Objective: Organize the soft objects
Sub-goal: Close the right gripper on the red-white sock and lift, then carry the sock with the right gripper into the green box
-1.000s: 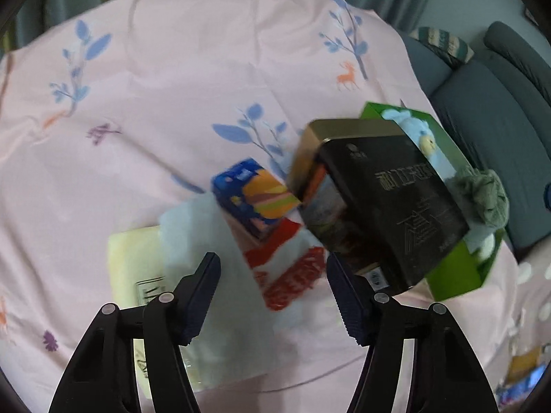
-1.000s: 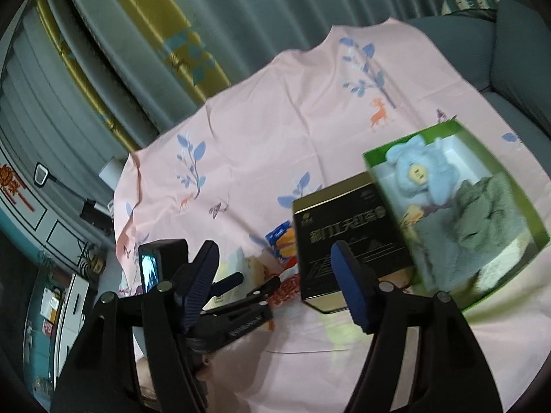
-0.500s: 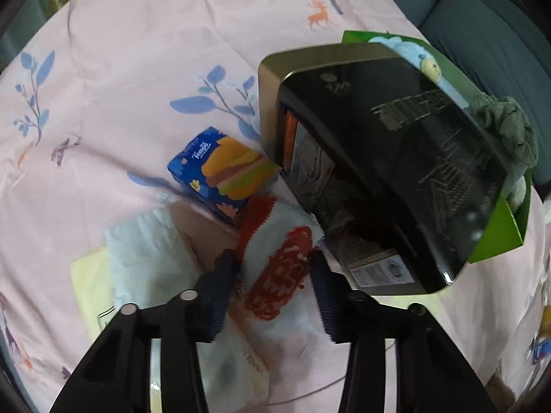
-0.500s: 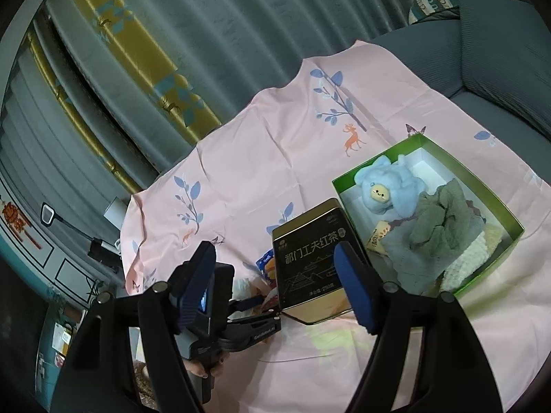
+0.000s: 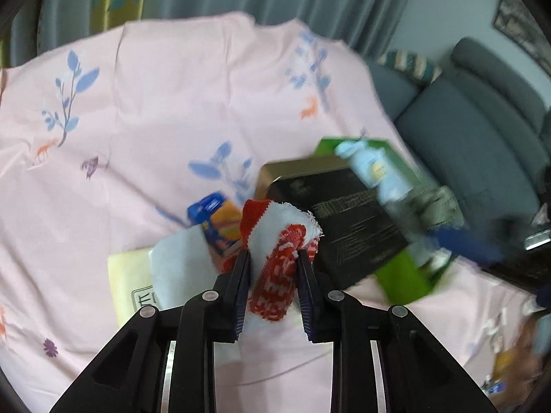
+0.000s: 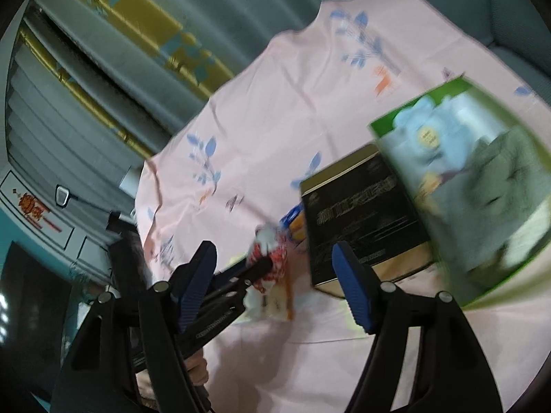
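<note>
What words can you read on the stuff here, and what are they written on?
None can be read for sure.
Black tin: gold characters, too blurred.
Red-and-white cloth in the left gripper: white marks, unreadable.
Blue tissue pack: print too small.
Yellow pack: boxed characters, cut off.

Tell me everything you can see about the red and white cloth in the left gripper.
The red and white cloth is a small soft piece of fabric, white with a frayed upper edge, a red zigzag border and a knitted-looking red pattern. It is bunched and folded, pinched between the left gripper, whose jaws have just been closing on it. It appears lifted off the pink sheet, in front of the blue tissue pack and the black tin. The right wrist view shows it too, blurred.
</note>
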